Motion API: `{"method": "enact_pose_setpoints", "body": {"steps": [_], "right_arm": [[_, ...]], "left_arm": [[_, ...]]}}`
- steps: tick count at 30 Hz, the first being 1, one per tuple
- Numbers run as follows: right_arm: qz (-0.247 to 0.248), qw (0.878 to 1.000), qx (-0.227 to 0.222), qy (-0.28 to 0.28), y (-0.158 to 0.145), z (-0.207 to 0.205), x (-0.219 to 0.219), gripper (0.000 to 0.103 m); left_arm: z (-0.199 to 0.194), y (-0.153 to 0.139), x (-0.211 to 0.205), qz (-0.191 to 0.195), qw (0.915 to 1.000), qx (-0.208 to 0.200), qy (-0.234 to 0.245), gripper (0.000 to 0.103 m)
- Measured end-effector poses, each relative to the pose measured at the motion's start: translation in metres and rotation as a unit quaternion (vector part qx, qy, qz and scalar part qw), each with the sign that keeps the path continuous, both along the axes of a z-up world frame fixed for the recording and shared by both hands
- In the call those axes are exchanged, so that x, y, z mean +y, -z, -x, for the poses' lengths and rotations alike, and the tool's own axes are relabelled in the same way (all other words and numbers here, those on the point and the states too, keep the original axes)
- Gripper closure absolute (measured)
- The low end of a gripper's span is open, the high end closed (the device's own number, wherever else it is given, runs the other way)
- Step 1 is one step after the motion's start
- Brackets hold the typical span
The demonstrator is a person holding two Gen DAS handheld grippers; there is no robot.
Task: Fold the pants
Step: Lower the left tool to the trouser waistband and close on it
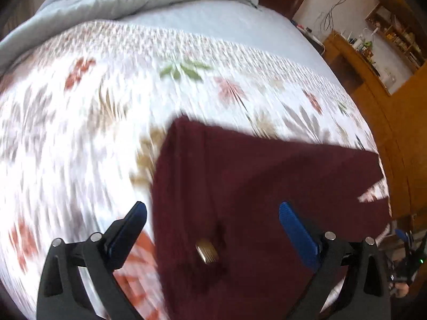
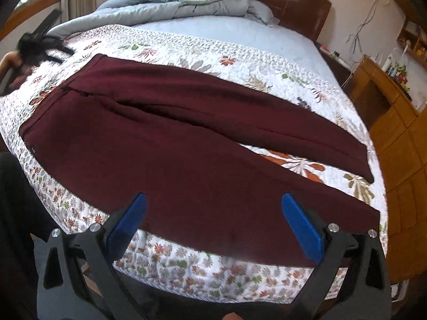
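A pair of dark maroon, soft-knit pants [image 2: 170, 144] lies spread flat across the white quilted bedspread printed with red, green and tan flowers [image 2: 186, 269] that covers the foot half of the bed; the waistband sits toward the left edge of the quilt, the two legs run out toward the right edge, splitting apart so a wedge of floral quilt shows between them near the cuffs; the nearer leg lies along the front edge of the quilt. The right gripper [image 2: 213, 208], black-framed with blue pads, hangs above that front edge over the nearer leg, its jaws spread wide and holding nothing. The left gripper [image 1: 212, 216] hovers over the waistband end, by the left edge of the quilt, its jaws likewise gaping and empty; its view is blurred, though a small brass-coloured metal fastener [image 1: 206, 252] shows on the maroon cloth between the fingers. Beyond the quilt a rumpled pale blue-grey duvet [image 2: 186, 4] is heaped at the head end against the dark wooden headboard [image 2: 293, 5]; a honey-coloured wooden cabinet [image 2: 395, 133] stands past the right edge of the bed.
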State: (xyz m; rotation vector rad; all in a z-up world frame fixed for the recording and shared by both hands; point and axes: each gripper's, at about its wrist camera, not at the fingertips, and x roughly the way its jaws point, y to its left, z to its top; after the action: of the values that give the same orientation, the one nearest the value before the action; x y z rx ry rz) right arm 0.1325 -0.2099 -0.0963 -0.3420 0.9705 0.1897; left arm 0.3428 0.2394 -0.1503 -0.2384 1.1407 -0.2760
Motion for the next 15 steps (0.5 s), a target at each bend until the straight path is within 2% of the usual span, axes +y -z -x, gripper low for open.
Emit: {"method": "enact_pose_setpoints", "body": {"steps": [5,8,11,15], "right_arm": [[-0.026,0.999,0.026,0.003,0.010,-0.020,0.011,0.002],[-0.039,0.999,0.036,0.004,0.014,-0.031,0.018,0.002],[-0.048,0.998,0.047,0.005,0.019,-0.040,0.022,0.002],[-0.061,0.996,0.063,0.009,0.027,-0.049,0.023,0.002]], "left_arm": [[-0.067,0.040,0.027,0.051,0.9978,0.042,-0.001,0.004],[-0.085,0.065,0.028,0.071,0.9954,0.062,0.018,0.004],[-0.088,0.077,0.012,0.061,0.9948,0.064,0.052,0.004],[-0.082,0.073,-0.015,0.064,0.9899,0.059,0.112,0.004]]}}
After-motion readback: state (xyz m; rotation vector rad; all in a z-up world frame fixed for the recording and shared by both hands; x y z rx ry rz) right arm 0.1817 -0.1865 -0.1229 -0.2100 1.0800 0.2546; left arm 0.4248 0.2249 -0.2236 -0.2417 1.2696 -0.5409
